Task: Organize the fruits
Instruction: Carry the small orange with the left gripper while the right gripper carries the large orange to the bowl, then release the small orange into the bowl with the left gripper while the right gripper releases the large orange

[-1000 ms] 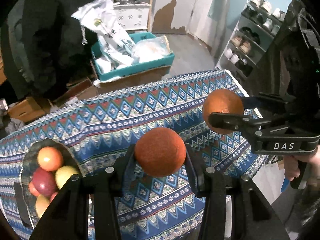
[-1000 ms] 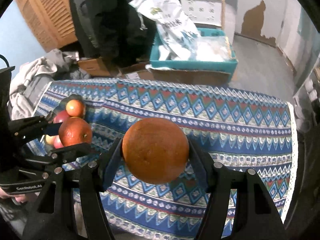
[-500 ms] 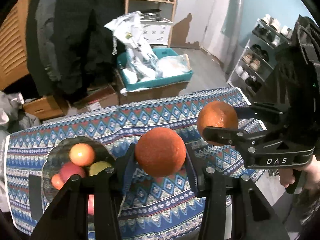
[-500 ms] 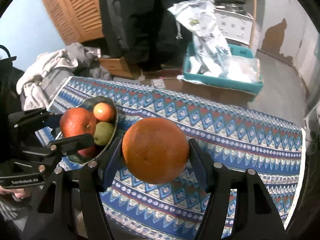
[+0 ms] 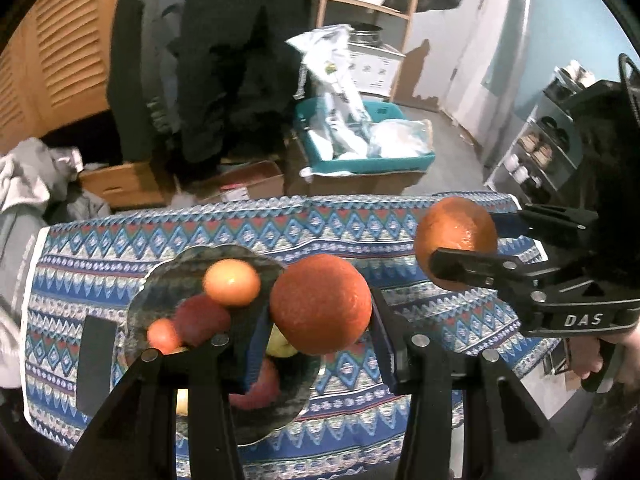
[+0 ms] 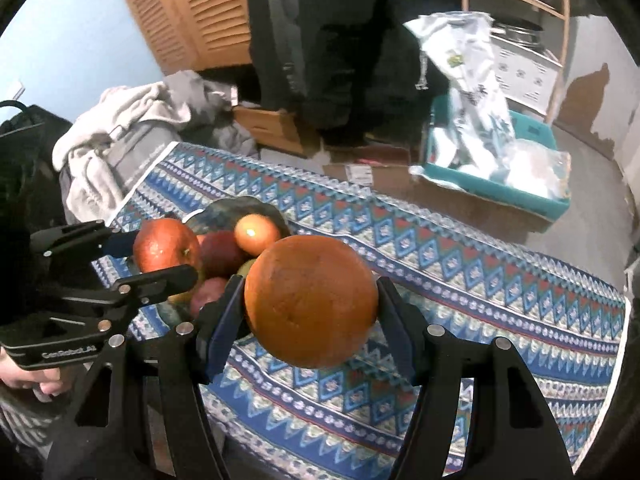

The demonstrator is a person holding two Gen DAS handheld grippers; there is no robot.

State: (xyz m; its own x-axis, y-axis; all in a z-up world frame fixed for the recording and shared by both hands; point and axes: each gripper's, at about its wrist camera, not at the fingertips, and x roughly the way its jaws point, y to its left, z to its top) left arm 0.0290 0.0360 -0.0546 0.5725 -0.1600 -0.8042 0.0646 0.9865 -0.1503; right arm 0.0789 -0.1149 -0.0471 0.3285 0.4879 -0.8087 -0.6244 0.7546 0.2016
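- Left gripper (image 5: 320,316): jaws closed on a red-orange orange (image 5: 320,304), pads pressing both sides, fruit held above the near edge of the bowl (image 5: 160,280).
- Right gripper (image 6: 311,300): jaws closed on a larger orange (image 6: 311,300), held clear of the patterned tablecloth (image 6: 480,288), just right of the bowl in its own view.
- Bowl: dark, scalloped rim, resting on the tablecloth. It holds 1 small orange fruit (image 5: 231,282), 1 dark red apple (image 5: 202,320), and a yellow-green fruit partly hidden behind the left gripper; blur makes the remaining pieces hard to count.
- A black rectangular object (image 5: 95,364) lies flat on the cloth beside the bowl.
- Beyond the table: cardboard boxes, a teal bin (image 5: 360,160) with plastic bags, dark hanging clothing, a wooden shelf.
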